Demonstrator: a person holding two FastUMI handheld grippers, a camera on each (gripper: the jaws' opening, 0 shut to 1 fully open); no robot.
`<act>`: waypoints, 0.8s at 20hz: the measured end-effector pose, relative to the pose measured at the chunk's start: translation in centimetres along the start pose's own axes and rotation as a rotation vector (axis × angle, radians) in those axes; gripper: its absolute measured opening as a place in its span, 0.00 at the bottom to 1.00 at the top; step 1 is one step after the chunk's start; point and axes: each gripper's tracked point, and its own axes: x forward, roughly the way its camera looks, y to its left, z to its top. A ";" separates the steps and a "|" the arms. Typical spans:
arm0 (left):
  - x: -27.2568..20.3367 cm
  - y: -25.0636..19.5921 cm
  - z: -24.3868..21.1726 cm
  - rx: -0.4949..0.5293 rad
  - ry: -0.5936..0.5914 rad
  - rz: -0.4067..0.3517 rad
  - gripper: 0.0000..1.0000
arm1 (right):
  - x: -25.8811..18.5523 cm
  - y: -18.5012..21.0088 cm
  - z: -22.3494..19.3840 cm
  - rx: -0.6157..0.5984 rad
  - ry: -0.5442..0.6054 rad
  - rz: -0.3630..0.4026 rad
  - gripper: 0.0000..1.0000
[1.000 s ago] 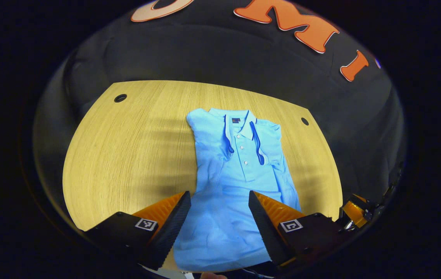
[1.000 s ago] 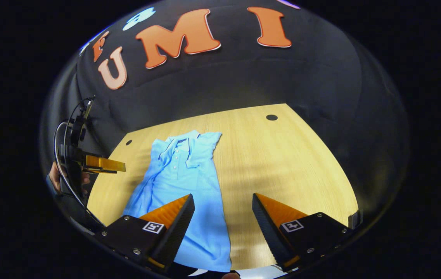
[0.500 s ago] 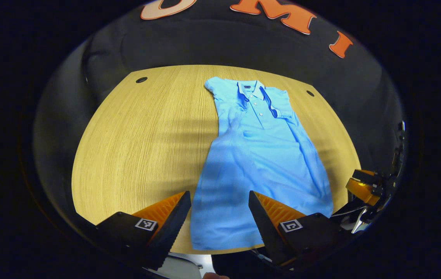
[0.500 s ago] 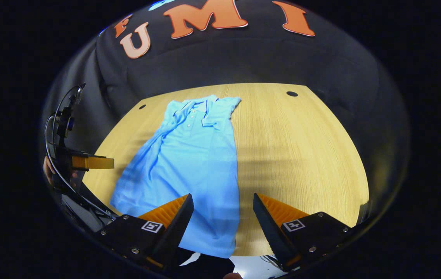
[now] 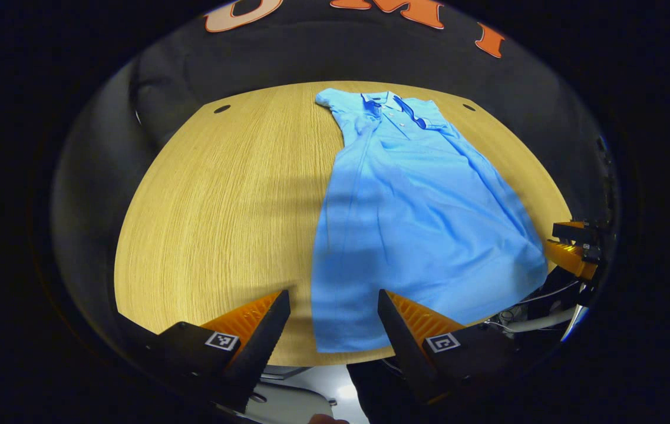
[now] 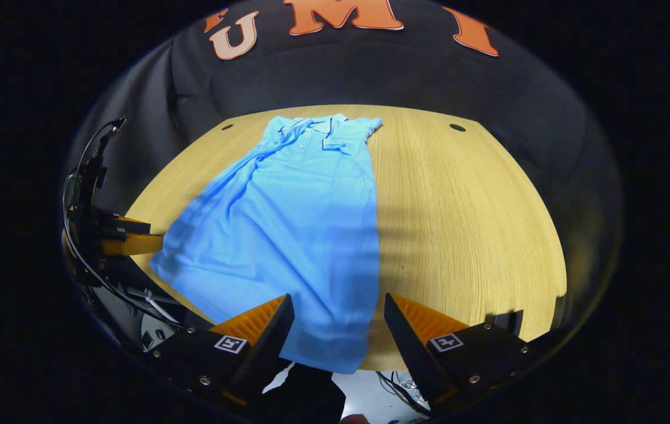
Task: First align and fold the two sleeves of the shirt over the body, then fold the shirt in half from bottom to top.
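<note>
Shirt lies flat on the desk, collar at the far end (upper centre of both views) and hem at the near desk edge, so its long axis runs away from the fingers, top to bottom of frame. Both sleeves appear already folded in over the body near the collar; judged from that, the bottom-to-top fold is the step in hand. Left gripper: fingers wide apart, holding nothing, poised above the near desk edge with the hem's left corner showing between them in the lower centre of the left gripper view. Right gripper: fingers likewise wide and empty, the hem's right corner between them at lower centre of the right gripper view. Each gripper also shows at the edge of the other's view: the right one at the right edge of the left gripper view, just beside the hem's far corner; the left one at the left edge of the right gripper view, near the opposite hem corner. Neither touches cloth as far as can be told. Key relation: hem lies crosswise just ahead of both pairs of fingers, each gripper nearest its own corner. Next move probably calls for pinching both corners evenly, then carrying them toward the collar; uneven lift would skew the fold.
</note>
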 end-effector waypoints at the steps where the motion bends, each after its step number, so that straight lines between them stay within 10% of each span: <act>1: 0.2 0.2 -0.7 0.001 0.004 0.005 0.99 | 0.0 -0.1 -0.6 0.002 0.010 -0.005 0.96; 16: 1.2 0.3 -1.9 0.016 -0.222 0.003 1.00 | 1.1 -0.4 -3.9 0.022 0.032 -0.053 0.96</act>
